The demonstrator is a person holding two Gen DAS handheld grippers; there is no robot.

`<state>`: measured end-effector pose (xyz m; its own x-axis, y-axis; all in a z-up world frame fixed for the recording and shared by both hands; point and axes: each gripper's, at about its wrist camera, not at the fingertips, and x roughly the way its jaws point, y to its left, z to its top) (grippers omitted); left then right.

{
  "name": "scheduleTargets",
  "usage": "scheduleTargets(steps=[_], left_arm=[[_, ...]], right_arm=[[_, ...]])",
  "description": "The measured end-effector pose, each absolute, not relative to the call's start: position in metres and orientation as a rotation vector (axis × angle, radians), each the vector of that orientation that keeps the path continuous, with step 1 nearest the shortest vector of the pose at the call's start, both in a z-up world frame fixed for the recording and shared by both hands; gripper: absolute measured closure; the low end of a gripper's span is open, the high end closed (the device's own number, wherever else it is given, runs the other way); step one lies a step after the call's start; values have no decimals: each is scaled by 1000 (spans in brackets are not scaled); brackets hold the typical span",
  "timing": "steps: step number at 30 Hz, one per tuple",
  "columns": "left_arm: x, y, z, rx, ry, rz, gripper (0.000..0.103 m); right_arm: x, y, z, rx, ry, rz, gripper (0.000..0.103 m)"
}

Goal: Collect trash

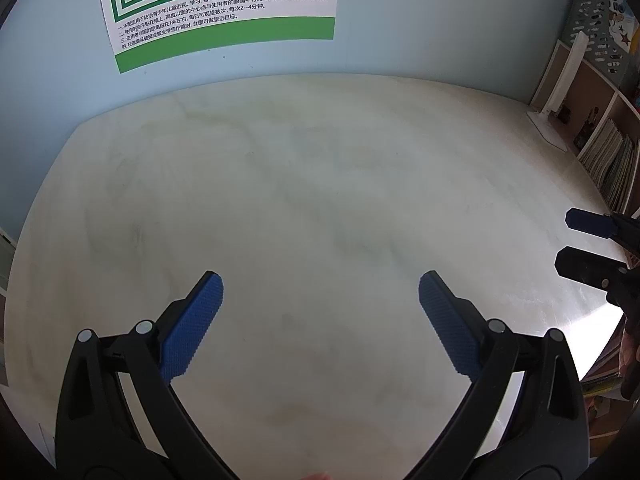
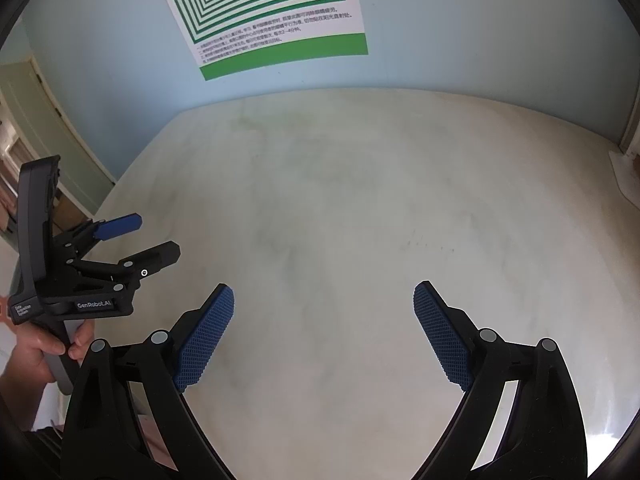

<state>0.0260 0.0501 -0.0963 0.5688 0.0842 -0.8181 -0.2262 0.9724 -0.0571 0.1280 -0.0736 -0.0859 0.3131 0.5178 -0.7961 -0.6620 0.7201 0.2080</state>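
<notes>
No trash shows in either view. My left gripper (image 1: 320,284) hangs open over the pale marble-look table (image 1: 304,184), its blue pads wide apart with nothing between them. My right gripper (image 2: 324,292) is open too, above the same table (image 2: 360,208), and holds nothing. In the left wrist view the right gripper (image 1: 562,240) pokes in at the right edge, open. In the right wrist view the left gripper (image 2: 158,238) appears at the left, open, with a hand (image 2: 36,350) around its handle.
A green-and-white striped poster (image 1: 224,12) hangs on the light blue wall behind the table. A white lamp base (image 1: 548,124) stands at the back right corner. A shelf unit with books (image 1: 604,148) runs along the right side. A door (image 2: 48,140) is at the left.
</notes>
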Motion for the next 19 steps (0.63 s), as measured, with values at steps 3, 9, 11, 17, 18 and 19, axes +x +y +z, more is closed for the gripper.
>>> scheduleTargets(steps=[3, 9, 11, 17, 18, 19], left_arm=[[26, 50, -97, -159, 949, 184, 7], [26, 51, -97, -159, 951, 186, 7], [26, 52, -97, -158, 950, 190, 7], [30, 59, -101, -148, 982, 236, 7], [30, 61, -101, -157, 985, 235, 7], [30, 62, -102, -159, 986, 238, 7]], right_arm=[[129, -73, -86, -168, 981, 783, 12], [131, -71, -87, -165, 988, 783, 12], [132, -70, -88, -166, 989, 783, 12], [134, -67, -88, -168, 991, 790, 12], [134, -67, -88, -168, 991, 791, 12], [134, -67, -88, -167, 991, 792, 12]])
